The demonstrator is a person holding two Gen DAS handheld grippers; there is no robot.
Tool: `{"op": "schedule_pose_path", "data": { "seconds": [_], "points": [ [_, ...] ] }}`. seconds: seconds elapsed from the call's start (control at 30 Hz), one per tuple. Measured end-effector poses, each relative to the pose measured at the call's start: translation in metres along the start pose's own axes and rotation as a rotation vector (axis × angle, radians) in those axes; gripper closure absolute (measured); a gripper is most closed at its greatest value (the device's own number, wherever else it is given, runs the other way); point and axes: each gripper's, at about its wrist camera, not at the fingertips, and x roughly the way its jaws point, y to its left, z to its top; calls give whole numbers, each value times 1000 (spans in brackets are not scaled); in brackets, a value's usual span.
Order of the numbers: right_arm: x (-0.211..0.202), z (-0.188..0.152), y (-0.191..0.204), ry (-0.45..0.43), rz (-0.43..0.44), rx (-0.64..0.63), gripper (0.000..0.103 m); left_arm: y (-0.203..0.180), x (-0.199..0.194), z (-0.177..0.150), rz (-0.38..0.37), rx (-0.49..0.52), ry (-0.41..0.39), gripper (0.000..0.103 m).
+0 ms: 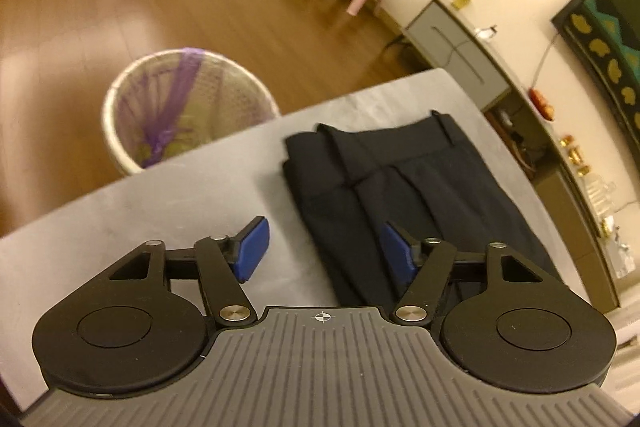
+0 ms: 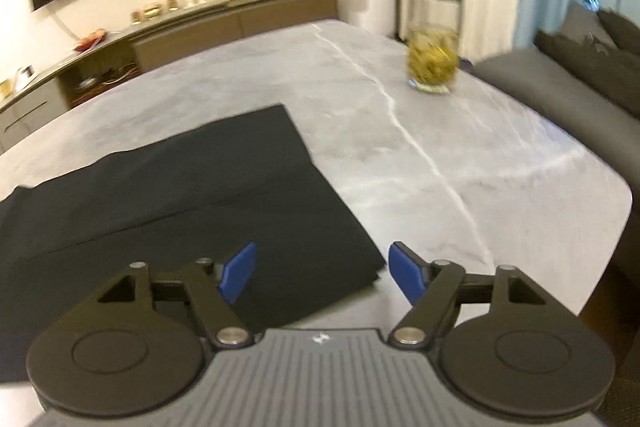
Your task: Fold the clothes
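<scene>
A pair of dark navy trousers [image 1: 404, 187] lies folded flat on the grey marble table [image 1: 180, 195], waistband at the far end. My left gripper [image 1: 324, 251] is open and empty, hovering over the trousers' near left edge. In the right wrist view the same dark trousers [image 2: 180, 195] lie left of centre on the table [image 2: 440, 147]. My right gripper [image 2: 320, 277] is open and empty above the trousers' near right corner.
A white wire waste bin [image 1: 184, 107] with a purple bag stands on the wood floor beyond the table's far edge. A glass jar [image 2: 434, 39] with yellow contents stands at the table's far right. A grey sofa [image 2: 568, 83] lies right. A sideboard [image 1: 532, 131] lines the wall.
</scene>
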Motion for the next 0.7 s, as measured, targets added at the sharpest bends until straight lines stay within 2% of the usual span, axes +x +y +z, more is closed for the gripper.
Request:
{"op": "schedule_pose_path", "data": {
  "seconds": [0.03,0.1,0.17,0.23,0.27,0.3,0.33,0.4,0.47,0.53,0.7],
  "points": [
    [7,-1,-1,12,-8,5,25,-3,2,-2,-18,7,10,40],
    [18,-3,3,22,-17,-8,15,-12,9,-5,-63,26,34,33],
    [23,-6,11,6,-19,-56,17,-22,15,-8,-62,64,34,26],
    [19,-8,24,-5,23,-107,42,-33,21,-12,-44,109,26,27],
    [17,-7,29,-9,49,-121,71,-38,24,-13,-34,132,22,37],
    [17,-6,31,-8,68,-124,92,-43,27,-15,-25,154,18,76],
    [18,-6,30,-13,91,-108,96,-48,31,-17,-19,174,19,97],
    [19,-5,24,-27,143,-60,98,-48,36,-19,-42,162,17,103],
    [14,-4,10,-60,220,48,98,-45,33,-19,-86,119,-10,103],
    [-1,2,-2,-134,299,121,98,-38,26,-16,-152,50,-40,103],
    [-33,17,-2,-300,351,108,98,-25,-2,-12,-337,-74,-154,103]
  ]
}}
